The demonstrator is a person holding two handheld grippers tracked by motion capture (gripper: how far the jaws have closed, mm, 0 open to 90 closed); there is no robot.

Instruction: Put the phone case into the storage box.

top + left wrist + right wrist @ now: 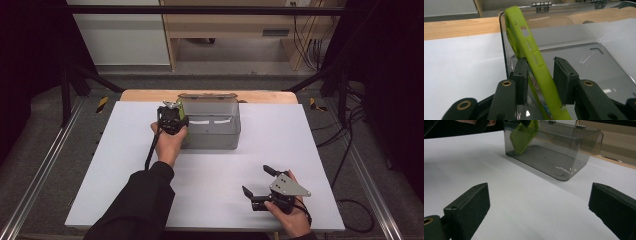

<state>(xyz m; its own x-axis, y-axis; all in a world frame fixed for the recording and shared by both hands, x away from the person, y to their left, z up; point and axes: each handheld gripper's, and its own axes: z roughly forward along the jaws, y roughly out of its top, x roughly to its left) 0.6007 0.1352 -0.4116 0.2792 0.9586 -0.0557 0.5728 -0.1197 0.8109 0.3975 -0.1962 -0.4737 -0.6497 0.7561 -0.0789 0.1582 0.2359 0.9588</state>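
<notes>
Green phone case is inside the left end of the clear plastic box, standing on edge and tilted. In the right gripper view its long axis runs from the box floor up and over toward the box's left wall, top end leaning near the rim. In the left gripper view the long axis runs away from the camera, upper end pointing up-left over the box rim, slim side edge with its button cutouts facing the camera.

Writing: there's a small printed sticker or label, red and blue, on the case's inner face low down between the tongs. Too small and cut off to read. Nothing else legible.

Left tongs: case sits between the two black pads. Left pad looks to be against the case; right pad stands clear of it with a visible gap. So jaws slightly parted, not clamping. In the high view the left hand holds that gripper over the box's left wall.

Right tongs: wide open, nothing between them, resting low over the white worktop near its front right, well apart from the box. The right hand holds that gripper, jaws aimed toward the box.

Box lid is hinged back on the far side.
</notes>
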